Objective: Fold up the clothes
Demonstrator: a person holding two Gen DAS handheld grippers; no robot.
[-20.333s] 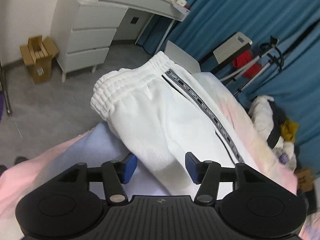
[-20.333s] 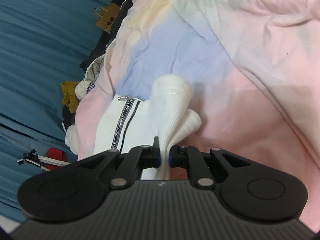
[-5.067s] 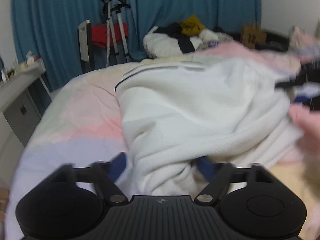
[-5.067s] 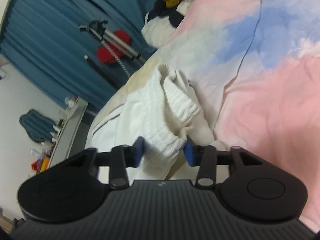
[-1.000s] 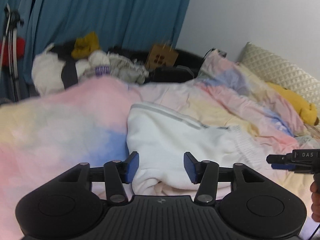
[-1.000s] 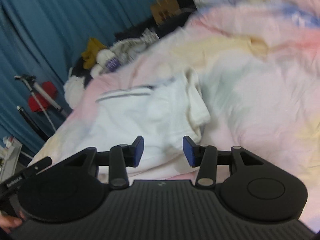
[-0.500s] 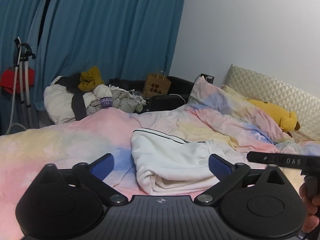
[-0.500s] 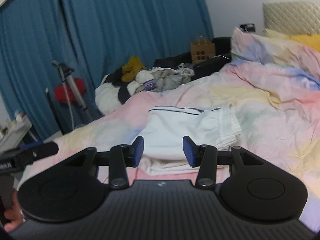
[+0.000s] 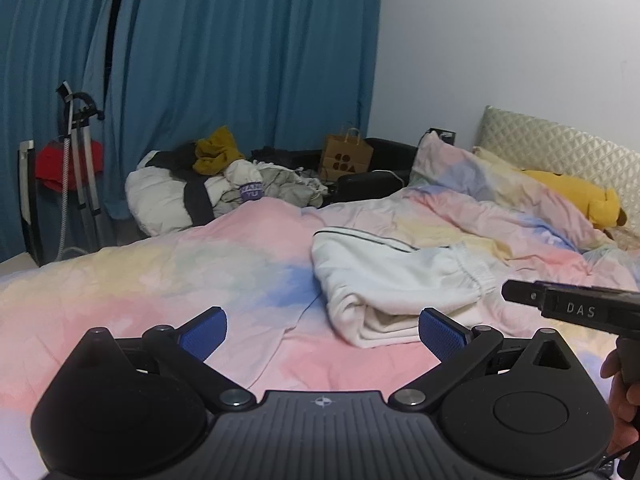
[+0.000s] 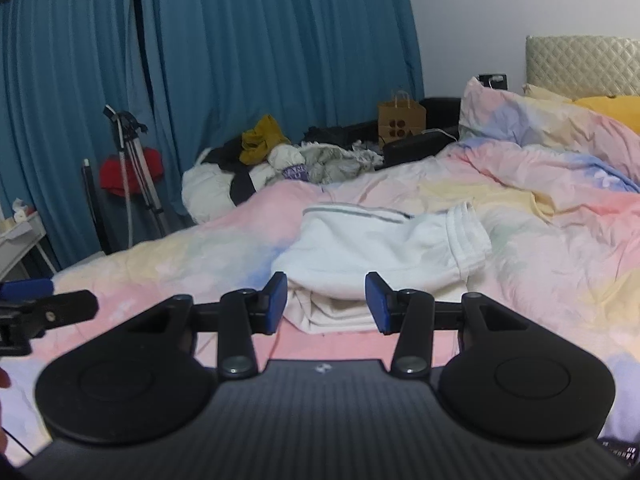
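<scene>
Folded white ribbed trousers (image 9: 396,280) lie on the pastel tie-dye duvet (image 9: 200,280) beyond my wide-open, empty left gripper (image 9: 322,330) and half-open, empty right gripper (image 10: 326,300), unobstructed, heaped clothes (image 9: 224,188) behind.

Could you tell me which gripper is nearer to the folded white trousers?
Right, it seems. The right gripper faces the trousers squarely, just short of their near edge; the left gripper sits back and to their left. Neither touches them.

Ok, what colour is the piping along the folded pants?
Dark, nearly black, on the white folded pants; clearest in the left wrist view.
</scene>
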